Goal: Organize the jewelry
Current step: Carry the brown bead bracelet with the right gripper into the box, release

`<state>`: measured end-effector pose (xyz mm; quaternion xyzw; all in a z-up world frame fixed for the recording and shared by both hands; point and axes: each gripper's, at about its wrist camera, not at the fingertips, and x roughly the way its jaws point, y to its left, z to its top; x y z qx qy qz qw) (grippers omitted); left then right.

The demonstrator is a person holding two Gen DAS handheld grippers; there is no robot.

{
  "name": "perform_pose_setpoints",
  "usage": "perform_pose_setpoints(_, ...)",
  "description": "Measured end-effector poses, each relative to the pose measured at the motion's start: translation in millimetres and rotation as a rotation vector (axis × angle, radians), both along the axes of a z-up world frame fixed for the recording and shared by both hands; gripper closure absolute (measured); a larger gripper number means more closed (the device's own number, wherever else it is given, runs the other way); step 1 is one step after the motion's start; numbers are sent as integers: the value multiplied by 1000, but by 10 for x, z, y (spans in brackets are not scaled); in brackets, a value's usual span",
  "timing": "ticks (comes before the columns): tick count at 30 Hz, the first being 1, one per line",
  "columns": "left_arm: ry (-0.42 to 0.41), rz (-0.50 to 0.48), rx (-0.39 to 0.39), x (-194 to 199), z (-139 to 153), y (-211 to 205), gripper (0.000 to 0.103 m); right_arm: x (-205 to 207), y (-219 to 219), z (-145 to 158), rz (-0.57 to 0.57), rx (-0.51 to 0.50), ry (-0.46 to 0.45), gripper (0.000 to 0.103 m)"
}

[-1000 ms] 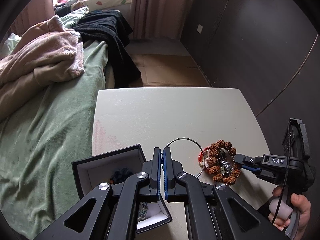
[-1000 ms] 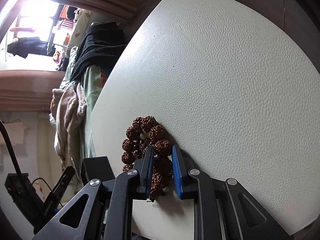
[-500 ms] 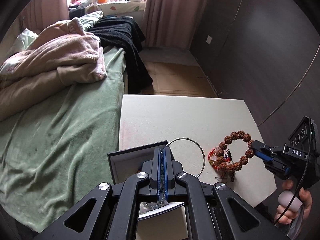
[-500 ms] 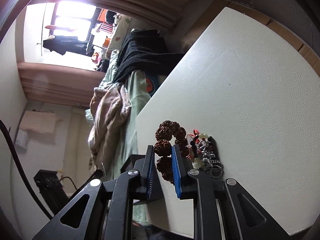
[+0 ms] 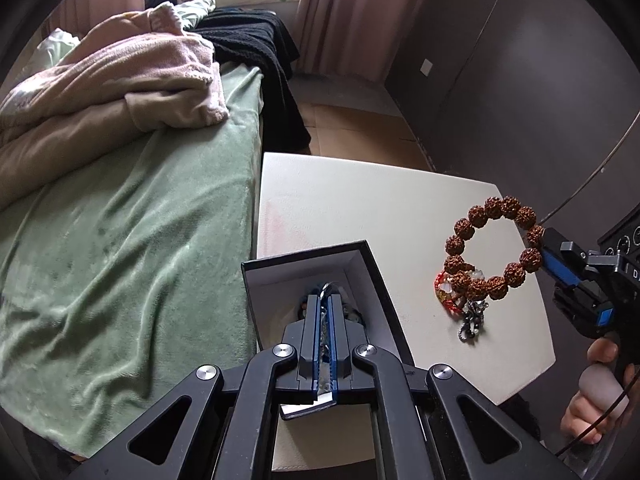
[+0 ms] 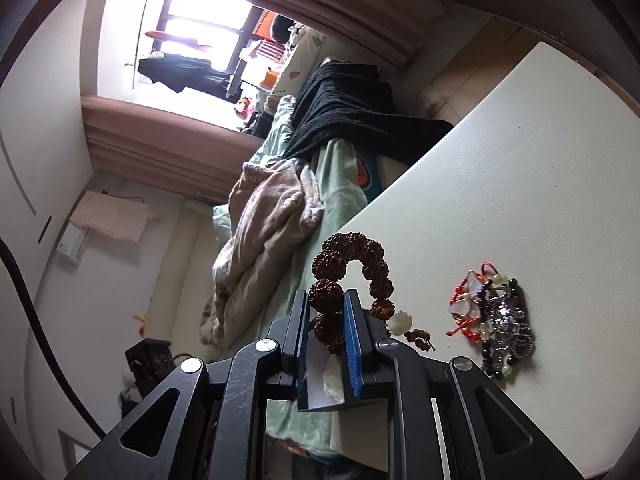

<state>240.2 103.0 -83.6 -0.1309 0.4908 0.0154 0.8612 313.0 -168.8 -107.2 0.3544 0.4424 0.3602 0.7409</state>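
Above the right side of the white table [image 5: 360,200], the right gripper [image 6: 326,312] pinches a brown knobbly-bead bracelet [image 5: 494,248] clear of the tangled jewelry pile [image 6: 496,324], while the left gripper [image 5: 325,312], fingers nearly together on a thin silver piece, reaches into the open black white-lined box [image 5: 276,280].

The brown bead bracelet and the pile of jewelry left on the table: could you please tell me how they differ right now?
The brown bead bracelet is lifted off the table, pinched in the right tongs; the jewelry pile lies flat on the white table. The bracelet hangs as one open ring of large rough brown beads; the pile is a tangle of red cord and small dark and pale beads. Neither is in the box yet.
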Motion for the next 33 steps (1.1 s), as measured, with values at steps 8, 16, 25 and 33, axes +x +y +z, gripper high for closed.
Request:
perform_pose_setpoints(8, -56, 40, 28, -132, 173, 163, 36, -124, 333, 196, 108, 31, -91, 84)
perform_pose_setpoints(16, -69, 78, 27, -270, 274, 383, 36, -216, 666, 216, 179, 13, -116, 84)
perform_pose_setpoints(25, -69, 105, 22, -336, 308, 521, 36, -284, 1000, 171, 217, -102, -133, 84)
perform_pose_setpoints(33, -88, 99, 9, -366, 364, 535, 36, -262, 1254, -65, 250, -233, -60, 81)
